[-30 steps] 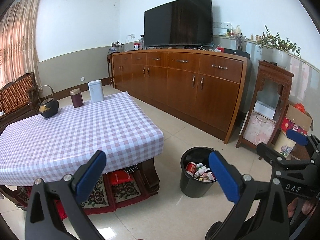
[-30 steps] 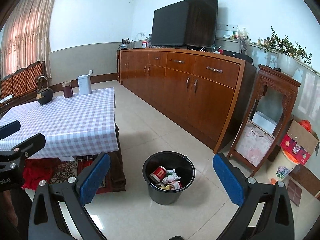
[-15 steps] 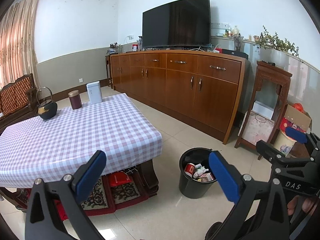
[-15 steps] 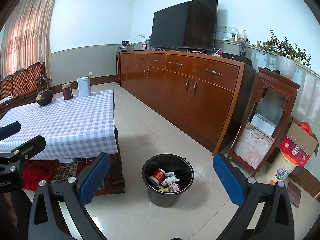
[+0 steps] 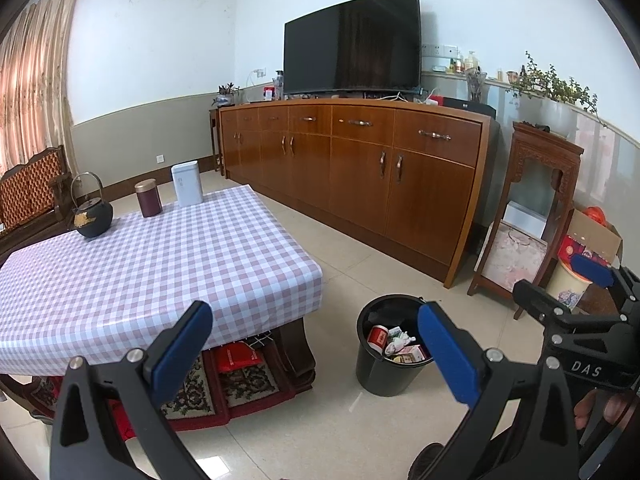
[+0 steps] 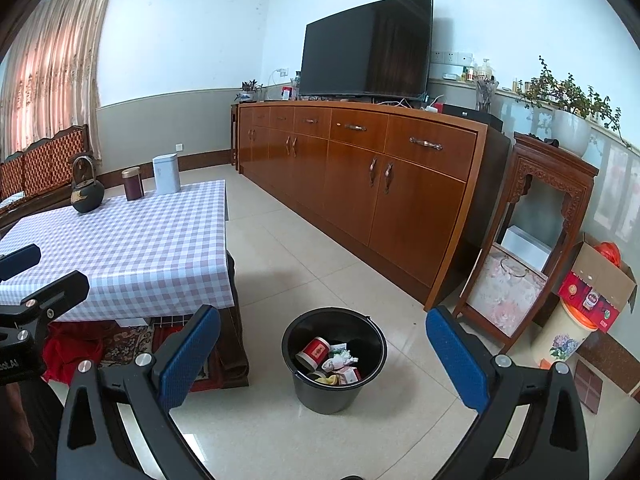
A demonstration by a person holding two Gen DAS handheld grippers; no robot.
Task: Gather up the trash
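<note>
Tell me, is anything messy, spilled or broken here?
Nothing stands out. The trash sits inside the upright black bin, the checkered table holds only a kettle and two canisters, and both grippers are open and empty.

"DAS" stands on the right tongs [image 5: 592, 276]

Left gripper [image 5: 316, 344] and right gripper [image 6: 322, 356], black frames, blue-padded jaws, silver screws, white "DAS" lettering

bins 1 [image 6: 334, 360] — tables 1 [image 5: 160, 264] — kettles 1 [image 5: 94, 218] — canisters 2 [image 5: 148, 200] [image 5: 186, 183] — TVs 1 [image 5: 352, 42]
</note>
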